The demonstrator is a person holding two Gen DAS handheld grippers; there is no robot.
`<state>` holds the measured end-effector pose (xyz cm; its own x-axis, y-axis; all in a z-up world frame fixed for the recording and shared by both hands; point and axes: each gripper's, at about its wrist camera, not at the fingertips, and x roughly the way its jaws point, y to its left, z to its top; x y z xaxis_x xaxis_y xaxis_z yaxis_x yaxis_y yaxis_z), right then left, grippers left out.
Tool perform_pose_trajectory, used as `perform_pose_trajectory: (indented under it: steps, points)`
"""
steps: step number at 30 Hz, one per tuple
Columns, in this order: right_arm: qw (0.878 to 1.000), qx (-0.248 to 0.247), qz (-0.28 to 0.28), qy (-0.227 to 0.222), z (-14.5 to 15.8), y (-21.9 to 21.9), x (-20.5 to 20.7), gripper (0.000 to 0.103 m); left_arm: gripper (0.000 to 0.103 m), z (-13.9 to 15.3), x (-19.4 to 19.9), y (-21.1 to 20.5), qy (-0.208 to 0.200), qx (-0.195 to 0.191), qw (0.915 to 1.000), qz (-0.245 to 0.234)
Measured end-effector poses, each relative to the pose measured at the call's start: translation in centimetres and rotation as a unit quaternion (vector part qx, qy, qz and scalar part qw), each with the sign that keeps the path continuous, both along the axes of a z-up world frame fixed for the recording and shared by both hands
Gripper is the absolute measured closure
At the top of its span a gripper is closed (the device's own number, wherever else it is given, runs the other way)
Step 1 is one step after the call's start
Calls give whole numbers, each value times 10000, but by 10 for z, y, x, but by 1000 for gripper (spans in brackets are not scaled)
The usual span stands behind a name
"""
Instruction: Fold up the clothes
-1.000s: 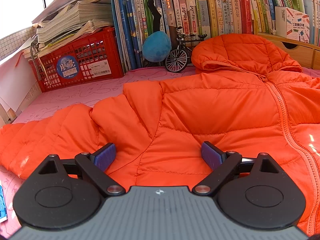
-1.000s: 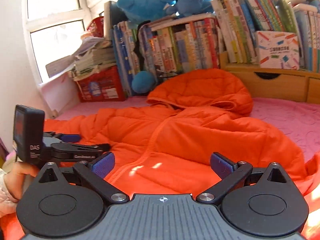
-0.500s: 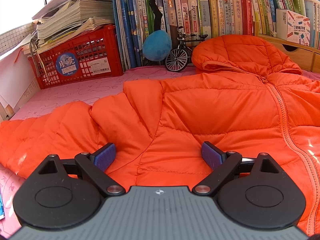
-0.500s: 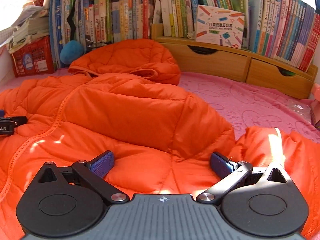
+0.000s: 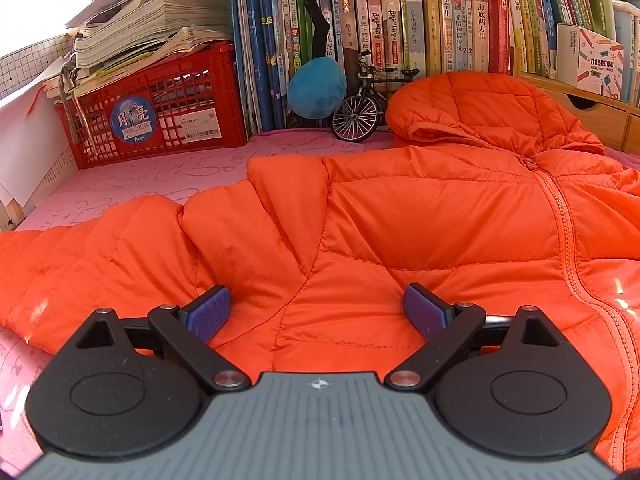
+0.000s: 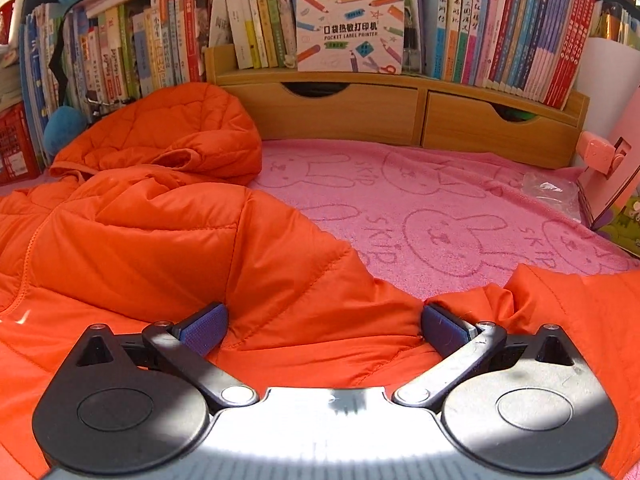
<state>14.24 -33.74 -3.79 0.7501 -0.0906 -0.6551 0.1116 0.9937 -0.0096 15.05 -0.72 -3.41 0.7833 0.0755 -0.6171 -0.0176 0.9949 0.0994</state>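
Box point(image 6: 346, 32) reading "POCKET LABEL PRINTER" stands behind orange jacket point(image 5: 420, 232); both claws gape, empty.

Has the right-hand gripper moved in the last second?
Yes. The right gripper swung rightward: the wooden drawers now sit centre, and the red crate has slid to the left edge.

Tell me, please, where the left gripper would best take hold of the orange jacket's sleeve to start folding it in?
Probably at the sleeve near its outer end, coming from the outer side. It lies flat and spread away from the jacket body on the pink towel, so its edge is exposed. The left gripper is open over the armpit.
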Motion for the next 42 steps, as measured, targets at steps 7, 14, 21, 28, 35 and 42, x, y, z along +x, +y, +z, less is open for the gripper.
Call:
perform_pose_trajectory:
  steps: [7, 14, 21, 28, 35, 42]
  points:
    - [9989, -263, 153, -357, 16, 21, -46, 1, 8, 1, -2, 0, -32, 13, 10000, 21]
    - [9937, 241, 893, -629, 40, 42, -115, 1, 9, 11, -38, 21, -293, -164, 9992, -213]
    - [9817, 542, 1800, -304, 28, 81, -149, 0, 9, 4, -85, 52, -332, 3, 9994, -110]
    - [9980, -189, 597, 18, 15, 47, -144, 0, 9, 10, -109, 77, -275, -206, 9991, -254]
    - [9920, 1034, -246, -681, 40, -1, -120, 1, 9, 48, -65, 35, -1131, -210, 9896, -859]
    - [9874, 1423, 77, -685, 42, 34, -51, 8, 9, 54, -7, -49, -1118, -631, 9813, -1433]
